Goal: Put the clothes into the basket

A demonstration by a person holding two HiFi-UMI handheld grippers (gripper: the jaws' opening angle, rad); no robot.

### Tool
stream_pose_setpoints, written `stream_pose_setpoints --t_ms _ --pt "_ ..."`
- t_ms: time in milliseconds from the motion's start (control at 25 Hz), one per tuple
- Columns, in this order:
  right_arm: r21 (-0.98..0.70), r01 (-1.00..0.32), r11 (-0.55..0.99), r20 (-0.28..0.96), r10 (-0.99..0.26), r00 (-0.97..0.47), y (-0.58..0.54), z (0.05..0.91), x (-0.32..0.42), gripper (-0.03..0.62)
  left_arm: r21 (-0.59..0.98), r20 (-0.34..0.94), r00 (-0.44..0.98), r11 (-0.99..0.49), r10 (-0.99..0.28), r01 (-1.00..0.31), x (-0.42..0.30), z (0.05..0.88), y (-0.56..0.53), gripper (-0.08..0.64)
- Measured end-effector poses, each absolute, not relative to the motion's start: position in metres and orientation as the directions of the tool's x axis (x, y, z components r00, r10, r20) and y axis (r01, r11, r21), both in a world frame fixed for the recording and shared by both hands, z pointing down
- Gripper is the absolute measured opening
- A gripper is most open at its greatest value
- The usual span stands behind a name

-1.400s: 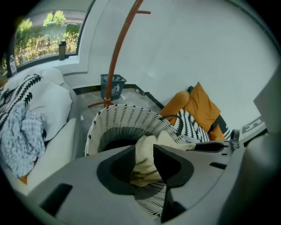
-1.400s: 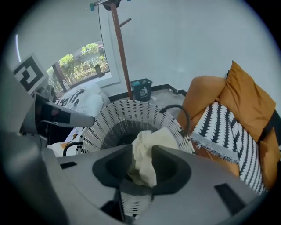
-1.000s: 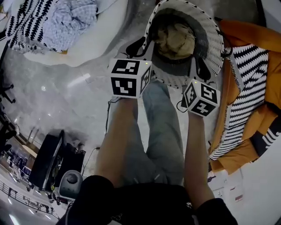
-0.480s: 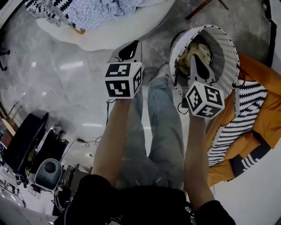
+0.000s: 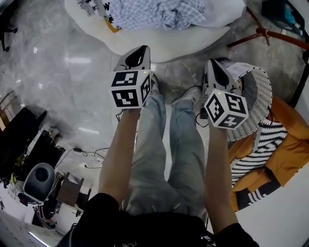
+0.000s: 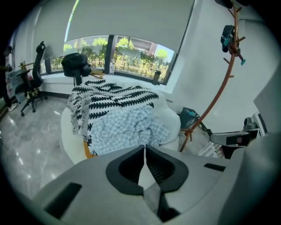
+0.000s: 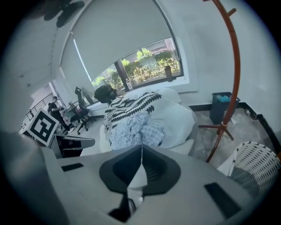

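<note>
Swung from basket (image 5: 258,96) toward the checked shirt (image 5: 154,12) on the white beanbag (image 5: 164,42); left gripper (image 5: 136,53) and right gripper (image 5: 215,71) clenched, empty: likely fetching the next garment.

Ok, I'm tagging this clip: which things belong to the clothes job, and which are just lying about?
Job: checked garment, black-and-white cloth, white basket, left gripper, right gripper, both shut, empty.
Lying about: coat stand, office chair, bin, orange cushion.
</note>
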State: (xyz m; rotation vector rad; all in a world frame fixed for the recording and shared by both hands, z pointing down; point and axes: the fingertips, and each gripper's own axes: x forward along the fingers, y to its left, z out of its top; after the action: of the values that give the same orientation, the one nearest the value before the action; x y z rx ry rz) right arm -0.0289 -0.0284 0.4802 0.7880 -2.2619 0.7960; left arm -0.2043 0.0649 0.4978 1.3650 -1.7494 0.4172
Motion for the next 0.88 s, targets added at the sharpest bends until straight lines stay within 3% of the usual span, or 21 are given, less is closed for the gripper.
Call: stream_pose_setpoints --t_ms 560,600,640,720,880 --pt "-0.261 -0.668 0.697 0.711 -0.330 -0.622 -0.077 0.538 -0.154 0.019 0.262 0.765 -0.011 0.327 -0.644 -0.908 -0.312 0.565 0.039 0.027" --pt "-0.262 -0.663 0.702 0.710 -0.325 -0.625 -0.080 0.542 -0.160 0.040 0.257 0.769 -0.004 0.315 -0.640 -0.913 -0.316 0.571 0.036 0.048" --pt "-0.265 -0.657 0.706 0.710 -0.318 -0.628 -0.082 0.546 -0.166 0.127 0.251 0.774 0.003 0.302 -0.634 -0.920 -0.318 0.577 0.034 0.083" --pt "-0.262 -0.647 0.716 0.709 -0.311 -0.632 -0.090 0.555 -0.178 0.227 0.233 0.785 0.017 0.269 -0.620 -0.935 -0.323 0.589 0.028 0.133" --pt "-0.196 -0.649 0.735 0.731 -0.332 -0.596 -0.111 0.578 -0.188 0.264 0.187 0.801 0.053 0.164 -0.597 -0.969 -0.330 0.612 0.014 0.223"
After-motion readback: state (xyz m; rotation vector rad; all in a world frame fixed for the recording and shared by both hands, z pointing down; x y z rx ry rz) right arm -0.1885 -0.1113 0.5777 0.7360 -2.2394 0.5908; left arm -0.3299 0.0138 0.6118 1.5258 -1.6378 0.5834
